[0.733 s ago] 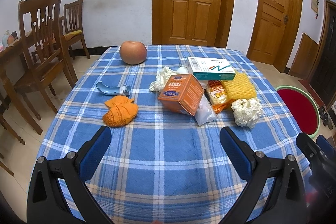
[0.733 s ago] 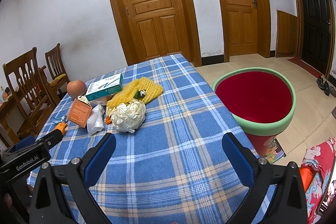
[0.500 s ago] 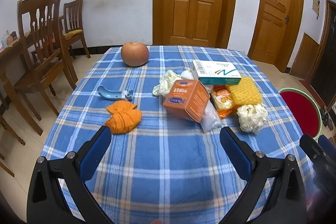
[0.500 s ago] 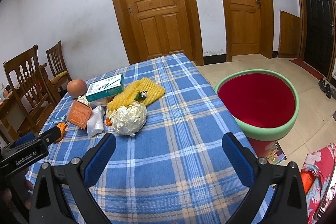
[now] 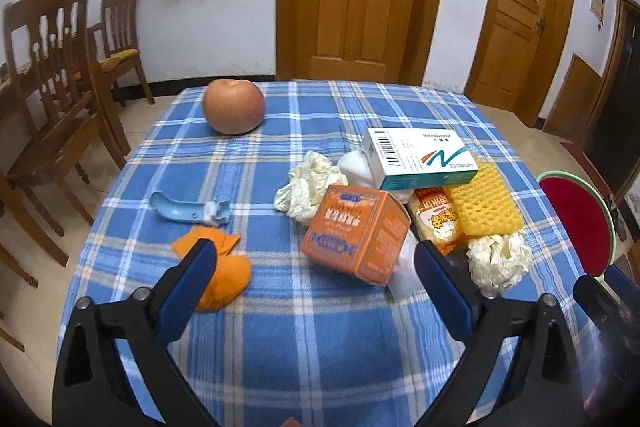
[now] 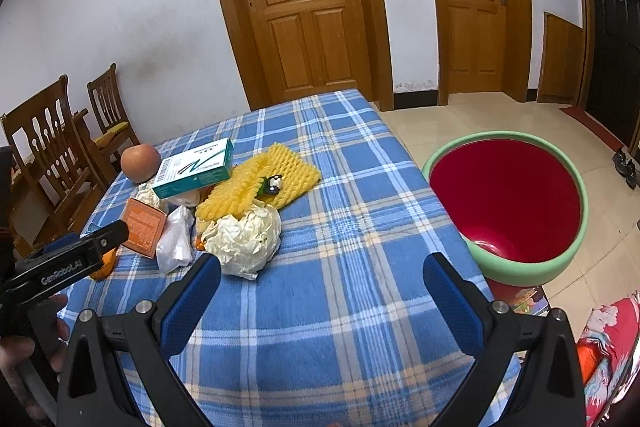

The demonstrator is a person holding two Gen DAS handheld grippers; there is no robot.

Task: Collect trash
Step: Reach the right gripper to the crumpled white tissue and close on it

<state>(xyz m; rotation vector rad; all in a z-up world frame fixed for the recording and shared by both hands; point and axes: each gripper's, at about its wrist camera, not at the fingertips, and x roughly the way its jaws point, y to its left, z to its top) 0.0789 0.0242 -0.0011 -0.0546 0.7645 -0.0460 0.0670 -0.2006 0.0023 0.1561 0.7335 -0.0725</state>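
On the blue plaid tablecloth (image 5: pixel 320 323) lies a pile of trash: an orange carton (image 5: pixel 352 231), a white and teal box (image 5: pixel 420 159), a yellow foam net (image 5: pixel 484 203), a snack packet (image 5: pixel 436 219) and crumpled tissues (image 5: pixel 500 259). Orange peel (image 5: pixel 228 267) lies to the left. My left gripper (image 5: pixel 314 255) hovers low over the cloth, its jaws closing. The carton sits between the fingers near the right one, and the pads are not pressing on it. My right gripper (image 6: pixel 320 271) is open over bare cloth, just right of a crumpled tissue (image 6: pixel 244 235).
A red bin with a green rim (image 6: pixel 520 271) stands on the floor off the table's right side. An apple (image 5: pixel 234 105) and a blue plastic piece (image 5: pixel 184 207) lie at the far left. Wooden chairs (image 5: pixel 52 99) stand to the left, doors behind.
My left gripper has moved forward and lower towards the pile, and its fingers now flank the orange carton and cover part of the peel. The right gripper has barely shifted.
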